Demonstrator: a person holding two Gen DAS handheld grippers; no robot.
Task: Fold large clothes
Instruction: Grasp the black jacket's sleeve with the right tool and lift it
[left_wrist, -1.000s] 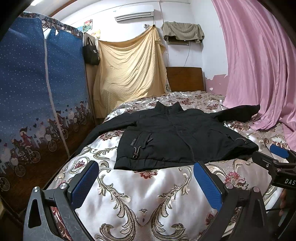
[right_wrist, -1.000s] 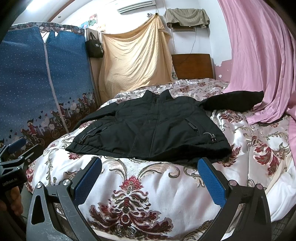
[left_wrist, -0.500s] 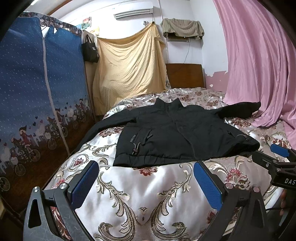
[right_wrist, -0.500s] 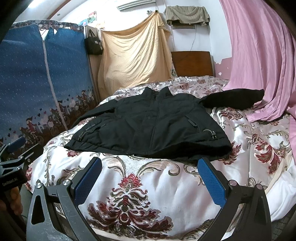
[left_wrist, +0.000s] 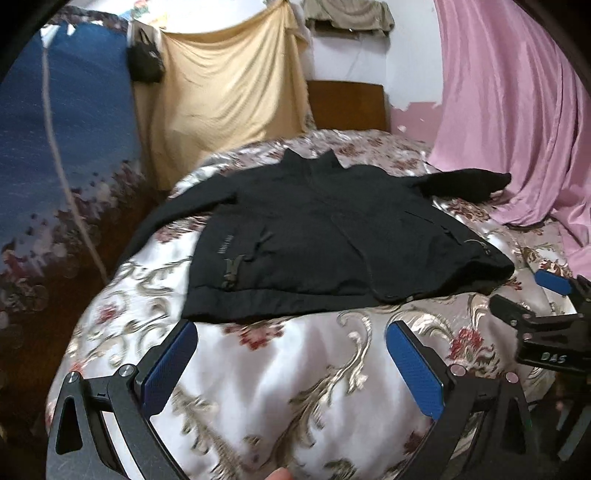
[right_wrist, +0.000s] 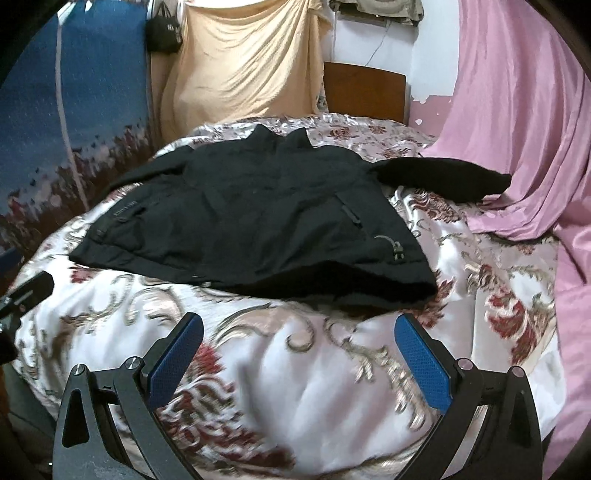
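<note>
The left gripper (left_wrist: 290, 356) holds its blue-padded fingers (left_wrist: 168, 363) wide apart over the near edge of the bed (left_wrist: 280, 398), gripping nothing. The right gripper (right_wrist: 299, 350) also has its fingers (right_wrist: 421, 363) spread and empty. Beyond both, toward 12 o'clock, the black jacket (left_wrist: 325, 236) lies flat on the floral bedspread, front up, one sleeve reaching to 2 o'clock beside the pink curtain (right_wrist: 517, 122). Its zip seems closed, though blur makes this uncertain.

Floral satin bedspread (left_wrist: 295, 387); wooden headboard (left_wrist: 347, 105) at its far edge; yellow sheet (left_wrist: 229, 92), black bag (left_wrist: 146, 61), pink curtain (left_wrist: 517, 129), blue wardrobe (left_wrist: 55, 129).
</note>
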